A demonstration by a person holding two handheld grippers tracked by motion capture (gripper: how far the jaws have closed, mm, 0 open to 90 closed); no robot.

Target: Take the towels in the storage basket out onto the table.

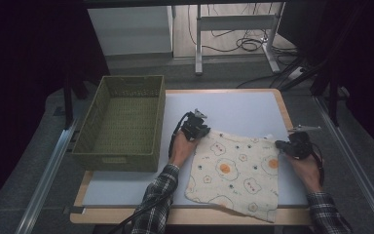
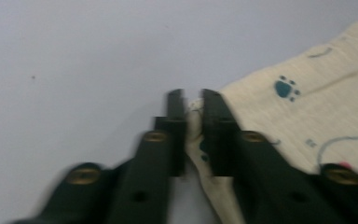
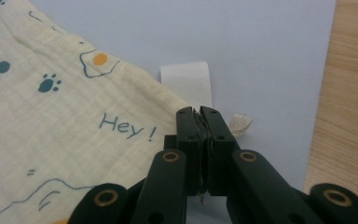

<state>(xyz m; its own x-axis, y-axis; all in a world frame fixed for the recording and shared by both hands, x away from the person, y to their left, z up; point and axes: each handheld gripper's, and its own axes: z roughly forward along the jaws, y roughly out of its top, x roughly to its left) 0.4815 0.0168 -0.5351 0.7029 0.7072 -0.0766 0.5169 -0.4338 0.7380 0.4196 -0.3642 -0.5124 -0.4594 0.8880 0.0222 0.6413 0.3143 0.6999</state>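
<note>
The cloth (image 1: 236,170) lay flat on the table (image 1: 243,105), just right of the basket (image 1: 121,122), its near edge reaching the table's front lip. I had both far corners of it. My left gripper (image 1: 198,130) sat at the far corner on the basket side; in the left gripper view the jaws stood close with a fold of cloth (image 2: 307,116) pinched between them, though that picture was blurred, so I judged the hold rather than saw it cleanly. My right gripper (image 1: 287,145) was at the corner farthest from the basket, jaws clamped tight on the hem next to a white label (image 3: 186,81) and a small loop (image 3: 240,123).

The line between my two grips ran along the cloth's far edge, pointing roughly away from the basket. The rest of the cloth trailed toward me. The left gripper was clearly nearer the basket, so I expected any carry that way to lead with the left and drag the right corner across.
</note>
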